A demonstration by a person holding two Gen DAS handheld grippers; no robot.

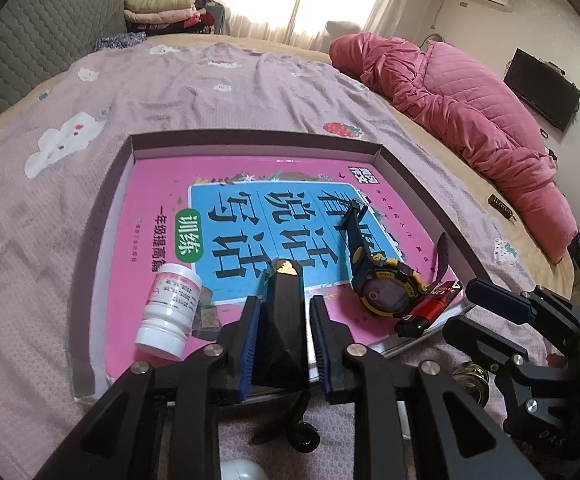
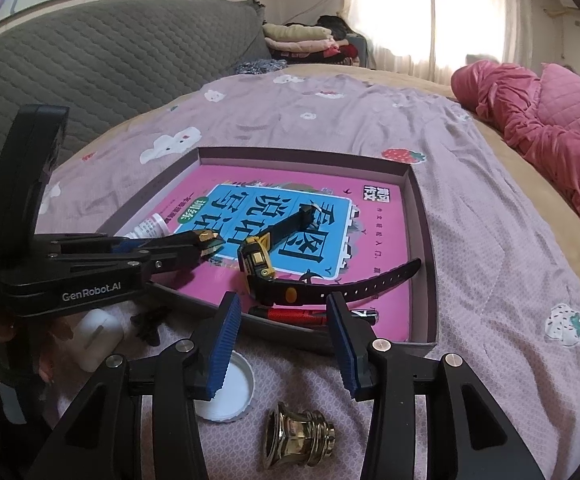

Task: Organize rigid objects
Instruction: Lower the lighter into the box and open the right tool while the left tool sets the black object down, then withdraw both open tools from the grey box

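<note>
A shallow open box (image 1: 417, 176) is seen lying on the lilac bedspread (image 1: 170, 92), with a pink and blue book (image 1: 226, 216) laid flat inside it. Between the blue pads of the left gripper (image 1: 282, 320) a black faceted object with a gold tip (image 1: 284, 320) is seen, over the box's near edge; narrow gaps show at both pads, so the jaws are slightly parted and no firm grip can be confirmed. A white pill bottle (image 1: 170, 312) is lying on the book near the box's near left corner. A yellow and black wristwatch (image 2: 262, 268) is resting on the book toward the near right corner, with a red and black battery (image 2: 305, 316) just beside it along the near edge. The right gripper (image 2: 284, 340) is held half open and empty, just short of that edge. On the bedspread outside the box, a white lid (image 2: 234, 396) and a brass fitting (image 2: 297, 436) are found below the right gripper.
</note>
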